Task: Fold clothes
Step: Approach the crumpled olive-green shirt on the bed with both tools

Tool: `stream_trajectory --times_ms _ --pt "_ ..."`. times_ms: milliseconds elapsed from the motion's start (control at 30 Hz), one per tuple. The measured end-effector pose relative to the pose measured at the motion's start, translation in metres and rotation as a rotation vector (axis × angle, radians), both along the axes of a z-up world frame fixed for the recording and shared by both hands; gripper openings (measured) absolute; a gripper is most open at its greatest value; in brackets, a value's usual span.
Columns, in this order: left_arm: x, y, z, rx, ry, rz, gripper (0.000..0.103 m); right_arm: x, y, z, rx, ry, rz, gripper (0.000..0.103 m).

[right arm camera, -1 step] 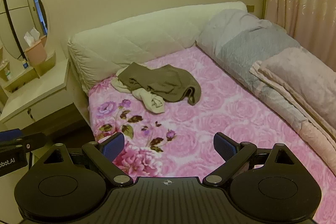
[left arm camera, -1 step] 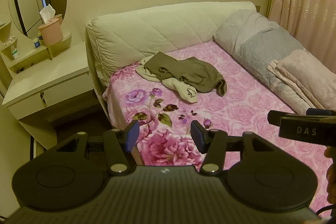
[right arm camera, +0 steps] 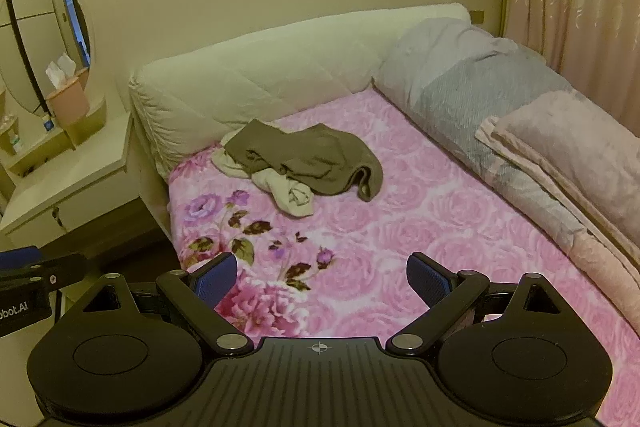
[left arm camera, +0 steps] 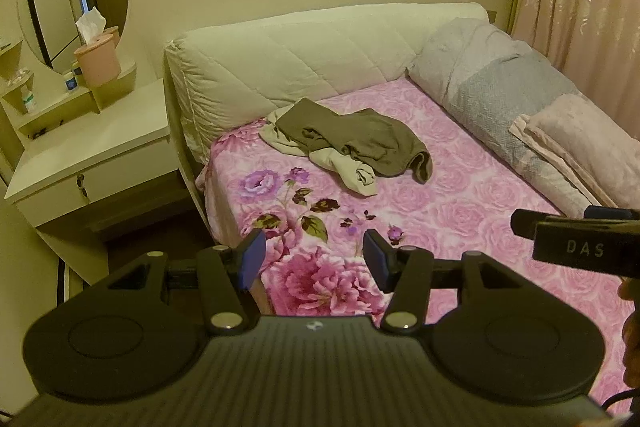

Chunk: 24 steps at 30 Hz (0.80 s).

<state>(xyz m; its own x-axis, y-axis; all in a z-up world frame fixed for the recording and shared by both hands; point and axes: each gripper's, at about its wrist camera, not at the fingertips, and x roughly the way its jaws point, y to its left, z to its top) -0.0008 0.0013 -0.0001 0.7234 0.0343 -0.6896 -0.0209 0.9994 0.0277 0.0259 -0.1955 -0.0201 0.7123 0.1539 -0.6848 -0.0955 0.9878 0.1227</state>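
The brown garment (left arm camera: 360, 143) is lying crumpled over a cream garment (left arm camera: 352, 173) in one tangled heap, upper centre of the frame, on the pink floral bed (right arm camera: 420, 227) near the headboard (left arm camera: 304, 59). I am holding the left gripper (left arm camera: 314, 261) and right gripper (right arm camera: 320, 281) low in the frame, both with jaws spread and carrying nothing. I am worrying that a pinch into that overlap could be catching both layers, dragging the two up together.
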Motion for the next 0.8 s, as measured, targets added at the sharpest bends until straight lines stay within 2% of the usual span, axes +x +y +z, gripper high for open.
stream_trajectory --times_ms 400,800 --pt "-0.013 0.015 0.0 -0.013 -0.024 -0.01 0.05 0.004 -0.01 0.006 0.0 0.004 0.006 0.094" --pt "-0.002 0.005 0.002 0.004 -0.03 -0.009 0.05 0.001 -0.017 0.005 0.019 -0.013 -0.017 0.094"
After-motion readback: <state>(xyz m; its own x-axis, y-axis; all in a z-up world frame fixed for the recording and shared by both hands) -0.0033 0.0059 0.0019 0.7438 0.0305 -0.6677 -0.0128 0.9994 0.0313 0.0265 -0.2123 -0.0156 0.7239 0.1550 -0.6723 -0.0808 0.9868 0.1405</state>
